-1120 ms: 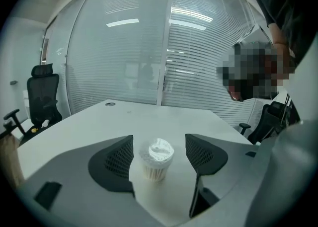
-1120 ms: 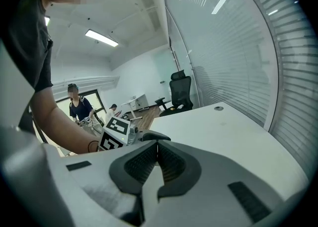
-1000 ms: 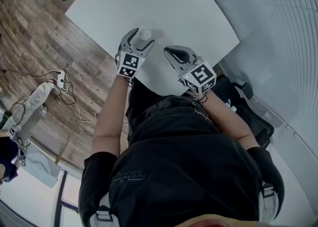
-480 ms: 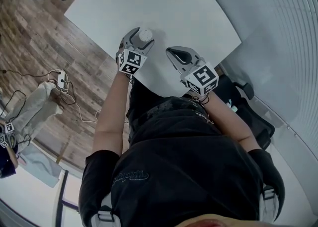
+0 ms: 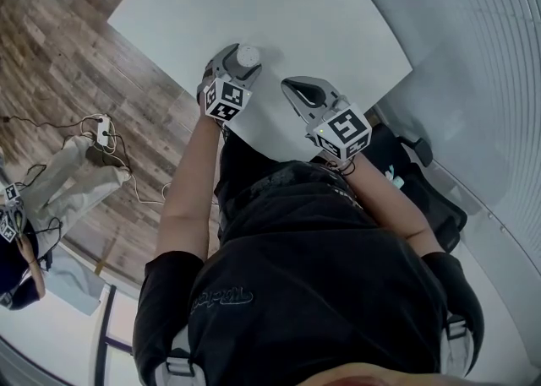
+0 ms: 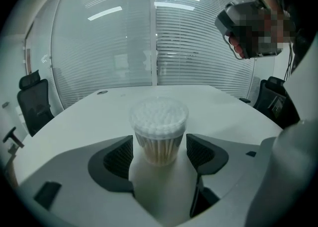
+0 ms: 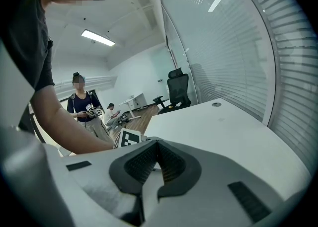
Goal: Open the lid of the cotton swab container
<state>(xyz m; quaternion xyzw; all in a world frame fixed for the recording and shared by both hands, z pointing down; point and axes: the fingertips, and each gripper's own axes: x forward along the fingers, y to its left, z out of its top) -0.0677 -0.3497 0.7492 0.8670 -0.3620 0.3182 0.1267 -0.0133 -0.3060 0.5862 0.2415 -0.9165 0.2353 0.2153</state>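
Note:
A clear round cotton swab container [image 5: 248, 56] [image 6: 159, 121] with its lid on stands on the white table [image 5: 296, 13] near the front edge. My left gripper [image 5: 237, 64] [image 6: 159, 152] reaches it from the near side. Its dark pads [image 6: 119, 157] lie against both sides of the container's body below the lid. My right gripper [image 5: 289, 85] [image 7: 158, 145] hovers a short way to the right of the container, over the table. Its jaws are shut with nothing between them, and it does not touch the container.
The table's front edge runs just under both grippers, with wooden floor and cables [image 5: 106, 135] beyond it to the left. A black bag [image 5: 406, 173] lies at the right. Office chairs [image 6: 34, 103] [image 7: 179, 88] stand around the table. People [image 7: 79, 103] are in the background.
My left gripper has slid forward around the container and its jaws have narrowed onto it. The right gripper has hardly moved.

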